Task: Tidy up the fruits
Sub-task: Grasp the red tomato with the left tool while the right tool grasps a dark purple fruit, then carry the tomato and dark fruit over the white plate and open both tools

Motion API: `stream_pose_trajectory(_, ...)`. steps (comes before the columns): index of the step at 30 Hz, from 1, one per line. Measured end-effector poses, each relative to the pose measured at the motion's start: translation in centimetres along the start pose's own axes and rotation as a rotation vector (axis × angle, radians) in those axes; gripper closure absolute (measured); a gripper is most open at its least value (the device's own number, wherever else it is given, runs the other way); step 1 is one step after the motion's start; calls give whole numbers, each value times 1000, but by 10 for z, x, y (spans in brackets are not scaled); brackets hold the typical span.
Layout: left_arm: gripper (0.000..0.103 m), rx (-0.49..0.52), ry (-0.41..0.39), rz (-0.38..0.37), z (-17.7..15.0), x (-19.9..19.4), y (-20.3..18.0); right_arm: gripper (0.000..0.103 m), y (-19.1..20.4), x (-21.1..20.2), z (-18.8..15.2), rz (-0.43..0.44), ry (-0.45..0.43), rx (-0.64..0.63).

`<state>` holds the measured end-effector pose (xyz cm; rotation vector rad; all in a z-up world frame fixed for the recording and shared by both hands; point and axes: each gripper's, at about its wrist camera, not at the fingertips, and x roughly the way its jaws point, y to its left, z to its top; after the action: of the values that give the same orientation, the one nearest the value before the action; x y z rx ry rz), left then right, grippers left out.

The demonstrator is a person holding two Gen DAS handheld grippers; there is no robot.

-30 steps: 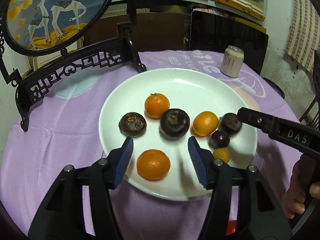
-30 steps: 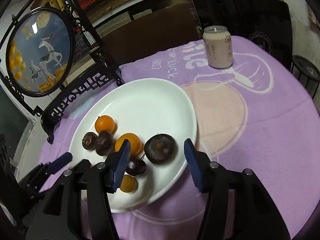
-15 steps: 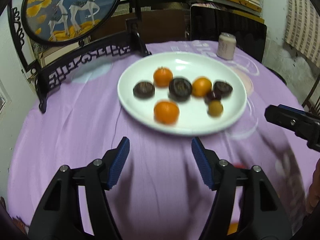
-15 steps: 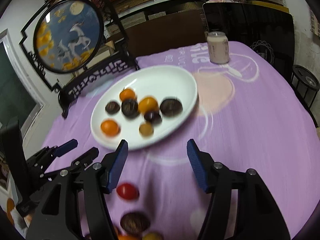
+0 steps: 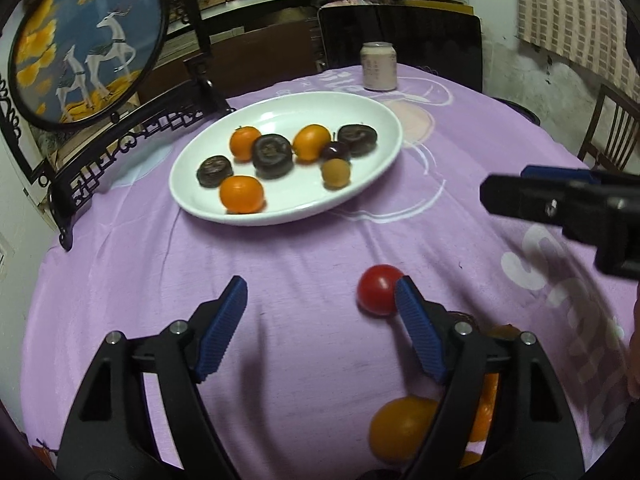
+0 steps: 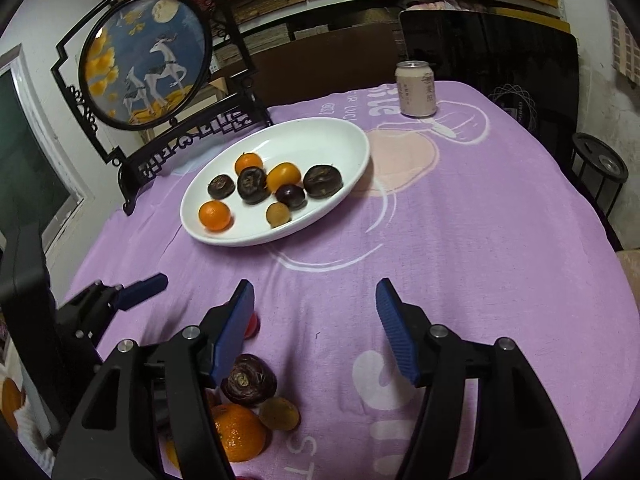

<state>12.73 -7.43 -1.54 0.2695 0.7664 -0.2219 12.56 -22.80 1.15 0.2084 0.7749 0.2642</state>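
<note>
Both claws are released and hold nothing: the left gripper (image 5: 320,300) hovers over bare purple tablecloth (image 5: 304,248) with its blue pads spread wide, and the right gripper (image 6: 314,304) is equally agape. In the left wrist view a small, glossy red round fruit (image 5: 378,289) lies on the cloth at about three o'clock from the left gripper's centre, just beside the right-hand pad. More loose fruit sits near the table's front edge: a dark, wrinkled brown fruit (image 6: 249,380), a bright orange mandarin (image 6: 238,432) and a small tan round fruit (image 6: 279,414), all at about seven o'clock from the right gripper. The wide white ceramic plate (image 5: 384,114) at twelve o'clock already carries eight fruits. The red fruit looks light, smooth and prone to rolling, probably thin-skinned and easy to bruise, so I would close the pads across its widest middle with gentle pressure. A pinkish drink can (image 6: 416,88) stands beyond the plate.
</note>
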Motion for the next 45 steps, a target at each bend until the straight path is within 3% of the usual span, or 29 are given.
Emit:
stream_pose_trajectory(11,28,8,23,-91,4,10,-13,39,-2,0,1,-8,1,13)
stream_pose_trajectory(15,63,23,36,-139,3,14,-19,39,-3,-2,2,-8,-7,17)
stream_pose_trajectory(17,70,21,48,-156,2,18,-20,39,-3,-1,2,-10,-5,18)
stream_pose_trajectory(20,71,7,45,-154,2,16,-15,39,-4,0,1,-7,0,20)
stream_pose_trajectory(25,71,-84,13,-41,-1,-3,27,39,3,3,-2,42,48,-2)
stream_pose_trajectory(30,71,-180,45,6,-18,-8,64,39,21,9,-15,111,123,-60)
stream_pose_trajectory(40,71,-185,84,22,-29,-6,72,42,48,28,-39,113,228,-173)
stream_pose_trajectory(45,71,-169,91,29,-30,-2,67,50,54,32,-47,89,245,-224)
